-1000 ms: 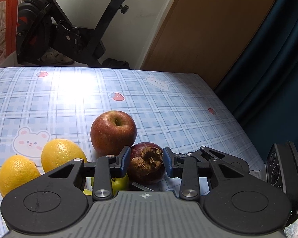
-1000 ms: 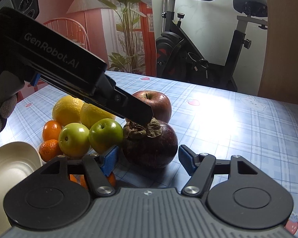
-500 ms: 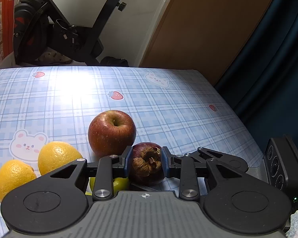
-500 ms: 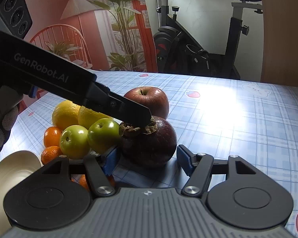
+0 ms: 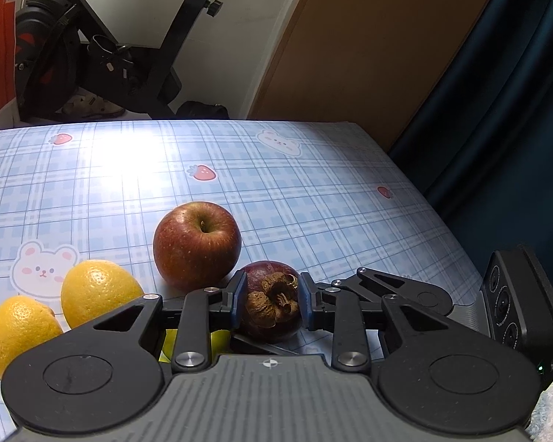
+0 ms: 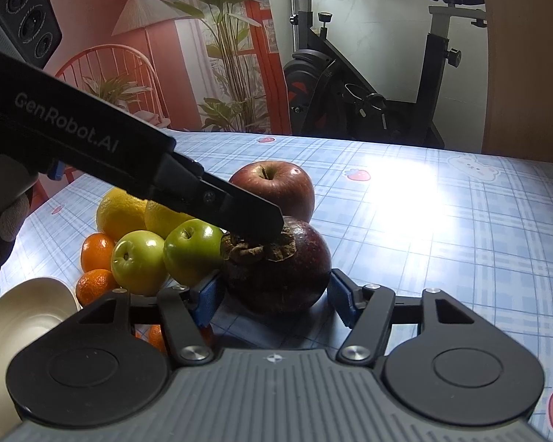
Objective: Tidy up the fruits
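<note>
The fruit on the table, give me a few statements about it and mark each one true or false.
1. The red apple stands with its stem dimple up. True.
2. Three green apples lie in the pile. False: there are two green apples.
3. The mangosteen sits on the plate. False: it is over the checked tablecloth, apart from the cream plate at the lower left of the right wrist view.
4. Two yellow citrus fruits lie side by side near the red apple. True.
</note>
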`<state>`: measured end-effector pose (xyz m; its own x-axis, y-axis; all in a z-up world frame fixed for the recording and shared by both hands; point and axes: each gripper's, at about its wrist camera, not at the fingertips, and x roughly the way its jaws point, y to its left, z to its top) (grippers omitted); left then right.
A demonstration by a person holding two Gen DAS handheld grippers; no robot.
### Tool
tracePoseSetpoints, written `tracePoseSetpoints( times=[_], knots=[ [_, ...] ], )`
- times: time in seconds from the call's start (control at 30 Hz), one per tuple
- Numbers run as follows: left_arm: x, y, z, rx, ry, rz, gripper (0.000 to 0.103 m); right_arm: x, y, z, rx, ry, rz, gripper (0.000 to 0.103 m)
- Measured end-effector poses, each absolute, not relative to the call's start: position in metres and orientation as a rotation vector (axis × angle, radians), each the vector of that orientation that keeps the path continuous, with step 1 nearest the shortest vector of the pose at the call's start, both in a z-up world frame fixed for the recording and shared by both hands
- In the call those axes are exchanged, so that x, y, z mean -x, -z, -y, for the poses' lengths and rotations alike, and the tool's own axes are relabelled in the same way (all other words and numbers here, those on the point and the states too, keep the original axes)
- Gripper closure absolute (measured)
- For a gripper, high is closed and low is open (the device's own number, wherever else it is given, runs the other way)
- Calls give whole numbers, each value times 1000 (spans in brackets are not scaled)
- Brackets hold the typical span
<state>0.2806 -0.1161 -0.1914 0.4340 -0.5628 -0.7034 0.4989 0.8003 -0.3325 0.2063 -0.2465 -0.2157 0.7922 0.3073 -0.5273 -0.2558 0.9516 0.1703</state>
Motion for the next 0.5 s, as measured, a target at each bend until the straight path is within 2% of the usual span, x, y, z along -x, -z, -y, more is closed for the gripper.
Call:
tracePoseSetpoints(
  times=[0.5],
  knots=[
    [-243,170,109,77,698,-889,72,-160,191,235,-80,-270,-562,39]
  ],
)
